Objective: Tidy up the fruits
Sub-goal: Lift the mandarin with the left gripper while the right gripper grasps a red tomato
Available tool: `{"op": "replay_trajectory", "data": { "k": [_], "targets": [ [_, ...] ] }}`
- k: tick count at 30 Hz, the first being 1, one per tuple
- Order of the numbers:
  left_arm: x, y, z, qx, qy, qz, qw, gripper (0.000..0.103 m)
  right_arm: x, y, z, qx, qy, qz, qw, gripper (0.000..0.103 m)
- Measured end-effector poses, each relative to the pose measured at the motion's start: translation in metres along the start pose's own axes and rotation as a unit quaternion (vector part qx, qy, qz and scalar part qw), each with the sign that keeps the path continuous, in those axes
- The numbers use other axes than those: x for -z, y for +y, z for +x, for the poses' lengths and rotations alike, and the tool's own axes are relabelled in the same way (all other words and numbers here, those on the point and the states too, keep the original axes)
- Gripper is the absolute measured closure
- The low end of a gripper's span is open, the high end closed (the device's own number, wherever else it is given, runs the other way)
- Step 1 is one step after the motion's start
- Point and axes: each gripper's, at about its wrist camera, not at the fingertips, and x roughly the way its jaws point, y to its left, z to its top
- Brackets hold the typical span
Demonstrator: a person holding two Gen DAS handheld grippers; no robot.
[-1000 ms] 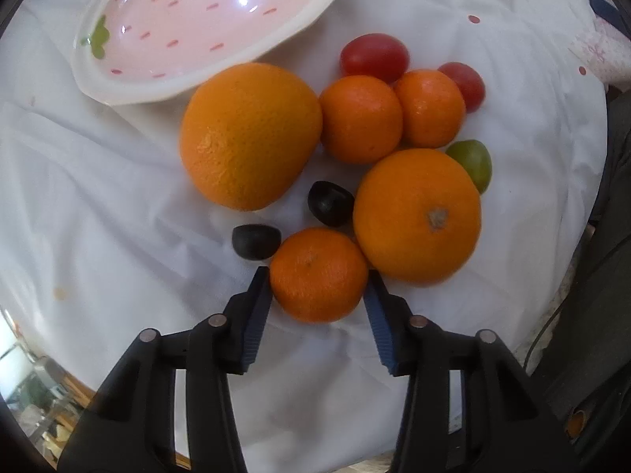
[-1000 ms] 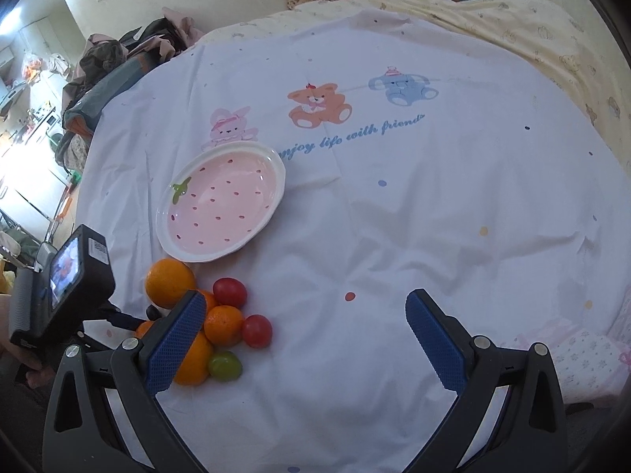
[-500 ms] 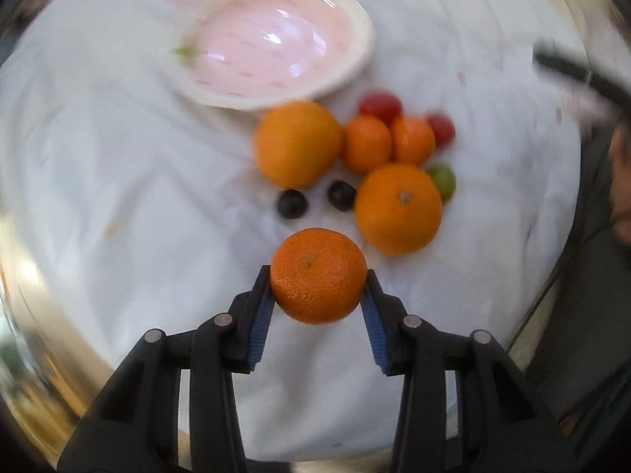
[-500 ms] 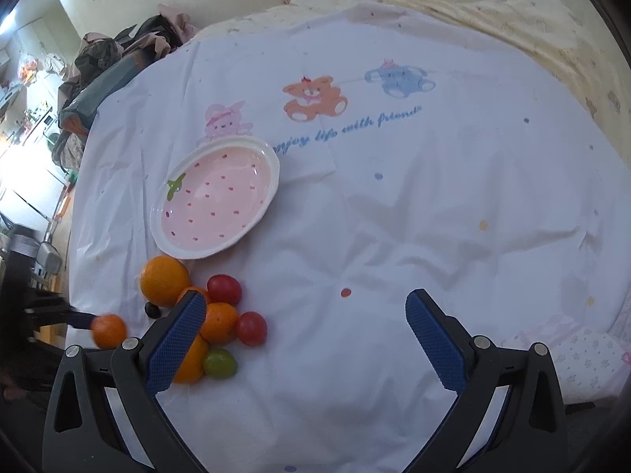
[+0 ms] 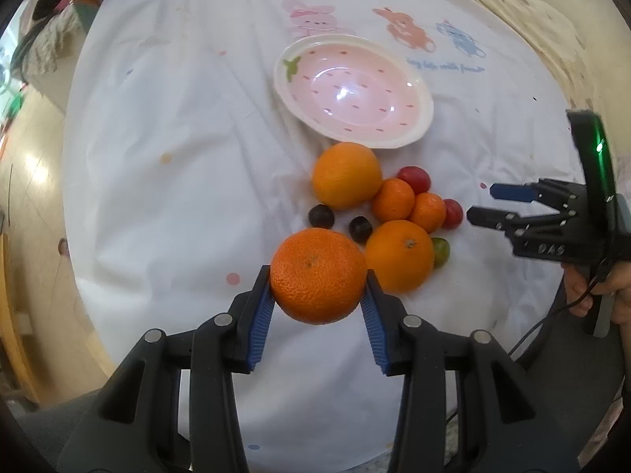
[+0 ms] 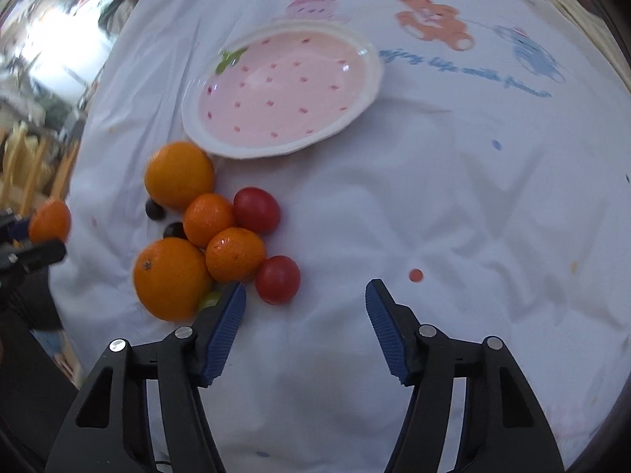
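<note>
My left gripper (image 5: 318,280) is shut on a small mandarin (image 5: 318,275) and holds it above the cloth, near the fruit pile; the held mandarin also shows at the left edge of the right wrist view (image 6: 50,221). The pile holds two large oranges (image 5: 347,175) (image 5: 399,255), two mandarins (image 5: 392,205), two red tomatoes (image 6: 256,210), a green tomato (image 5: 440,251) and two dark grapes (image 5: 321,215). An empty pink strawberry-shaped plate (image 5: 410,75) lies beyond the pile. My right gripper (image 6: 305,303) is open and empty, low over the cloth just right of the pile, and shows in the left wrist view (image 5: 481,203).
A white tablecloth (image 6: 453,205) with cartoon animal prints covers the round table. Clothes lie in a heap (image 5: 51,27) past the far left edge. A cream blanket (image 5: 532,8) lies at the far right.
My left gripper closed on the mandarin and lifted it up and back from the pile. My right gripper moved down and left, close to the fruit.
</note>
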Motion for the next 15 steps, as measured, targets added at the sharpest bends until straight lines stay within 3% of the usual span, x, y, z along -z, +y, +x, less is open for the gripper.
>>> {"op": "replay_trajectory", "data": {
  "k": [3,9,12,15],
  "targets": [
    [-0.001,0.003,0.003,-0.015,-0.006,-0.002,0.9999,0.065,-0.001,0.008,0.017,0.013,0.026,-0.027,0.999,0.052],
    [-0.004,0.006,0.010,-0.025,-0.008,-0.006,0.9996,0.065,-0.009,0.024,0.037,0.025,0.041,-0.071,0.996,0.057],
    [-0.004,0.004,0.011,-0.029,-0.010,-0.002,0.9995,0.065,-0.012,0.022,0.043,0.012,0.050,-0.070,0.996,0.070],
    [-0.004,0.004,0.012,-0.035,-0.012,-0.002,0.9993,0.065,-0.014,0.017,0.036,-0.004,0.042,-0.059,0.997,0.070]
  ]
}}
